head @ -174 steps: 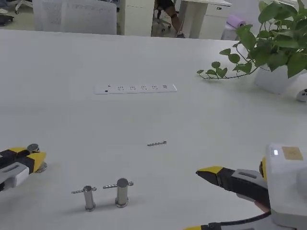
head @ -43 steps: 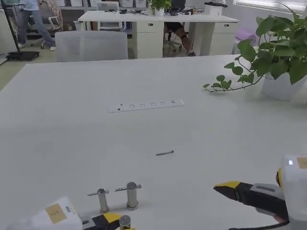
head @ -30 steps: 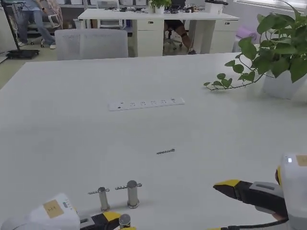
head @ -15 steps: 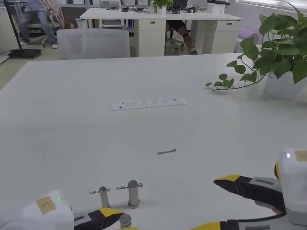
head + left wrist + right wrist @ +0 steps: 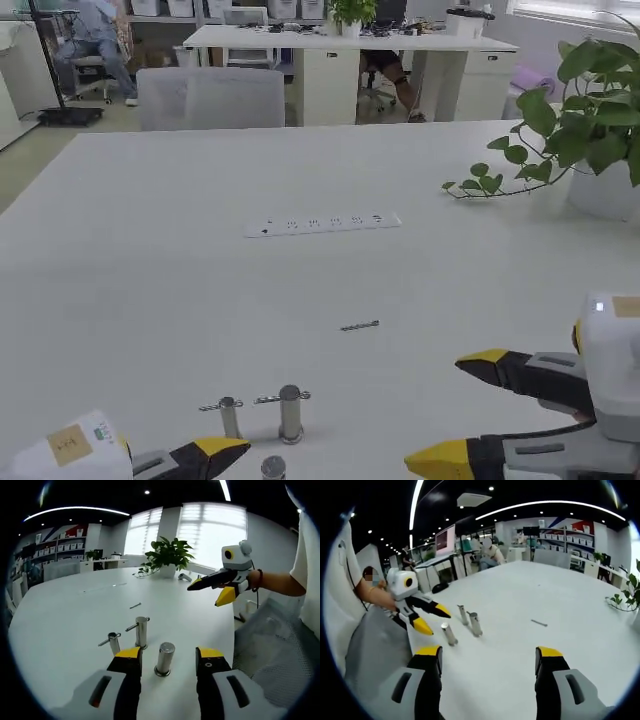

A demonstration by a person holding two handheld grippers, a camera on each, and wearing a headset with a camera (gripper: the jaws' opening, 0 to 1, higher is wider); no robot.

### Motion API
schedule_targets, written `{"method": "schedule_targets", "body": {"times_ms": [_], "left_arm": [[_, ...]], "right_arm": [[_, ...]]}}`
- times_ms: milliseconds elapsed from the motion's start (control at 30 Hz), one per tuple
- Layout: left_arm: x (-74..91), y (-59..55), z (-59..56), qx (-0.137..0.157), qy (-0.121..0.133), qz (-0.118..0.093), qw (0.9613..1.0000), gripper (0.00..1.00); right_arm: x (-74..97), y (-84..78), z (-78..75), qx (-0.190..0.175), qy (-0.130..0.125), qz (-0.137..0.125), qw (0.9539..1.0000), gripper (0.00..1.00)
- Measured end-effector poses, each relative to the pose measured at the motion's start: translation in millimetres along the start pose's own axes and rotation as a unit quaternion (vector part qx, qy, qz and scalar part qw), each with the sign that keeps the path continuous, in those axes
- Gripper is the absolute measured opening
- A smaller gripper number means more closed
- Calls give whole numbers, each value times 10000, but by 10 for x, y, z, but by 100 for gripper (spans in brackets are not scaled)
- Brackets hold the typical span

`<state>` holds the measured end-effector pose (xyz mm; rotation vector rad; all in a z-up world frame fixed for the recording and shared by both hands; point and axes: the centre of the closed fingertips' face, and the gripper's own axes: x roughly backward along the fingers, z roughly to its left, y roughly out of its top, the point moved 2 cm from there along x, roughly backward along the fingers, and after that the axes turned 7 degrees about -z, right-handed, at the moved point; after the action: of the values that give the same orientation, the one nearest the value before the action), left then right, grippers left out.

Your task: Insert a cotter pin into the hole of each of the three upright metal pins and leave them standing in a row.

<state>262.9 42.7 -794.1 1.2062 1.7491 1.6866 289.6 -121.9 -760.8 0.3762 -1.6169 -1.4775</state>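
Left gripper (image 5: 169, 653): jaws apart, holding nothing, flanking bare pin (image 5: 164, 658) set beside two fitted pins (image 5: 142, 632), forming the row.
Right gripper (image 5: 488, 652): open, empty, likely free to fetch loose cotter pin (image 5: 359, 326) lying well apart.

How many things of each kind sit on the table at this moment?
Metal pins: 3
Cotter pins: 3 (2 inserted, 1 loose)
Power strip: 1
Potted plant: 1
Total: 8
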Motion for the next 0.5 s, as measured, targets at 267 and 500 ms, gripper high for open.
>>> {"method": "schedule_targets", "body": {"times_ms": [267,500], "left_arm": [[136,34,28,110,216,-36,9997,52],[241,46,52,83,351,-13,9993,59]], "right_arm": [[-108,-27,-192,298,29,205,9993,70],[-206,-53,-292,395,113,336,9986,70]]}}
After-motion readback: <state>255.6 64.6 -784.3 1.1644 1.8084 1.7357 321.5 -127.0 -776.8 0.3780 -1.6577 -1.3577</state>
